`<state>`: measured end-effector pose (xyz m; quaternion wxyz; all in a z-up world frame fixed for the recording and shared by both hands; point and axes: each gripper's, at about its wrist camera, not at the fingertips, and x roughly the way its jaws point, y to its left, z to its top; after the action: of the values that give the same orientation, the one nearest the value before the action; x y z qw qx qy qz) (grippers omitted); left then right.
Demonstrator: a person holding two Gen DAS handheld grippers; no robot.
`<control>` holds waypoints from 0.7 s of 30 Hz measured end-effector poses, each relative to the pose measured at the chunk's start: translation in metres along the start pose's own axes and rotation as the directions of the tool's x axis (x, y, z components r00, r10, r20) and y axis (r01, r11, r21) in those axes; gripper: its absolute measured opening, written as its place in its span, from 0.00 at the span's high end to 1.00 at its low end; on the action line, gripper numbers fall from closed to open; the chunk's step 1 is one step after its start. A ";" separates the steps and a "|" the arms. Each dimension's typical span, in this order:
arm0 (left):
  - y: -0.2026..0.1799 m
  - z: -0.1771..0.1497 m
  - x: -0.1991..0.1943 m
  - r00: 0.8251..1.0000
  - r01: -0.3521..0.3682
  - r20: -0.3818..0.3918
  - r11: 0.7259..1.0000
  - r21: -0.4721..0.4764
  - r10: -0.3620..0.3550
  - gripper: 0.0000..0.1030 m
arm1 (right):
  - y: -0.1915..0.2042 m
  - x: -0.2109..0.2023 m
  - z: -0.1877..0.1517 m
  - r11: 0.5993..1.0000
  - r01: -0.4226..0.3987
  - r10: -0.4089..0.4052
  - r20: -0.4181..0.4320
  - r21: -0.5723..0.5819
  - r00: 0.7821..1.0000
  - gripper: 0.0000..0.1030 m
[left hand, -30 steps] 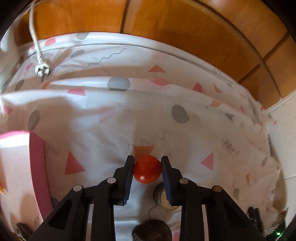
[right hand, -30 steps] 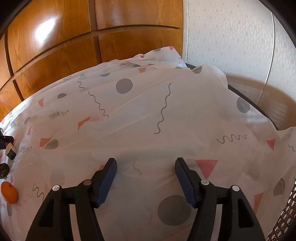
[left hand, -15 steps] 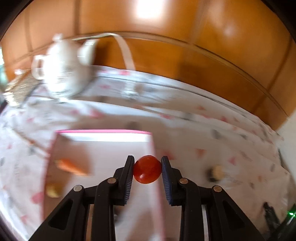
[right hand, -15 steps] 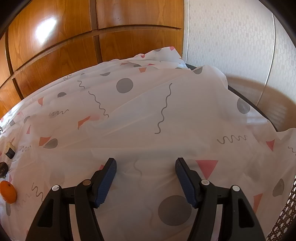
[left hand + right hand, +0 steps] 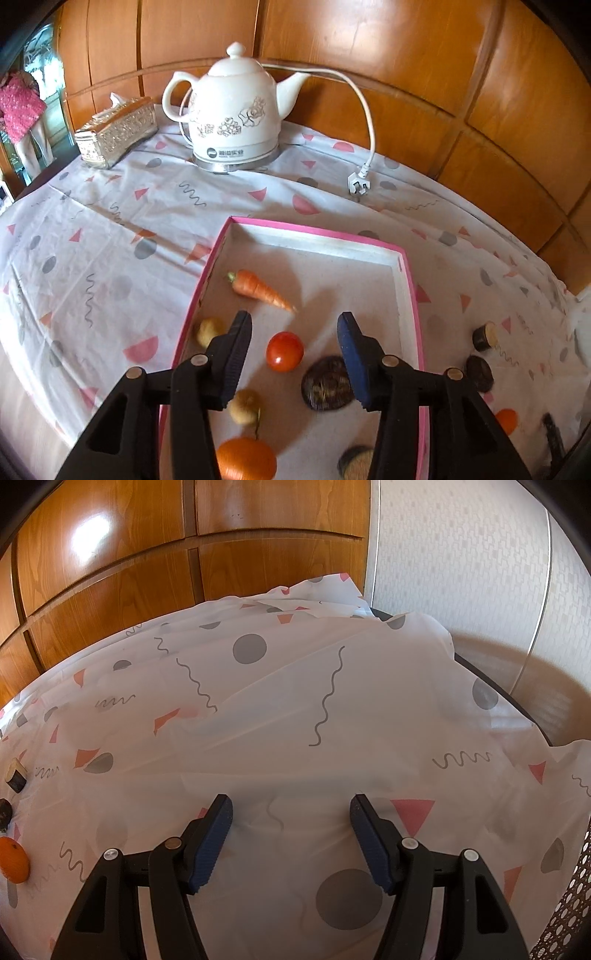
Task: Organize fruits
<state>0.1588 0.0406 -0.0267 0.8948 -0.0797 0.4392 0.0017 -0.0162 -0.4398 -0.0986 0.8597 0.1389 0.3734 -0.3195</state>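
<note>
**Left wrist view: tomato dropped in tray, next fruit pending**

Left wrist view shows the red tomato (image 5: 284,351) lying loose on the floor of the pink-rimmed tray (image 5: 409,280), between and beyond the fingers of the left gripper (image 5: 295,354). Its jaws have just been opening; neither pad touches the tomato, so the release looks done. To finish well: lift straight up and clear of the rim before swinging away, so a finger does not nudge the tomato, which looks likely to roll. Also in the tray: carrot (image 5: 260,290), an orange (image 5: 245,458) at the bottom edge, two small yellowish pieces, a dark round piece (image 5: 325,384).

Right gripper (image 5: 291,834) hovers over the patterned cloth on the tabletop (image 5: 258,720), fingers apart, nothing between them.

Loose items outside the tray, probably next targets: a second orange (image 5: 13,860), dark-skinned pieces (image 5: 484,336) beside the tray's right side.

Hard to tell: what the dark pieces and yellowish lumps actually are; the tray's near end is cut off behind the gripper body; the second orange is clipped at the frame edge. Kettle (image 5: 236,114) and tissue box (image 5: 116,129) stand well behind the tray.
</note>
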 end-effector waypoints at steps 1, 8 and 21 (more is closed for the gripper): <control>0.000 -0.003 -0.004 1.000 0.012 0.000 1.000 -0.004 -0.012 0.52 | 0.000 0.000 0.000 1.000 0.001 -0.001 0.000 -0.001 1.000 0.35; -0.003 -0.037 -0.034 0.999 0.031 0.024 0.999 0.017 -0.032 0.53 | 0.000 0.000 0.000 1.000 -0.002 0.002 0.000 0.003 1.000 0.35; 0.004 -0.078 -0.068 0.998 0.003 0.070 1.000 0.023 -0.005 0.38 | 0.000 0.000 0.000 1.000 -0.005 0.005 0.002 0.007 1.000 0.35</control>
<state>0.0554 0.0373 -0.0212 0.9106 -0.0703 0.4073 -0.0023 -0.0161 -0.4394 -0.0987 0.8604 0.1426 0.3711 -0.3188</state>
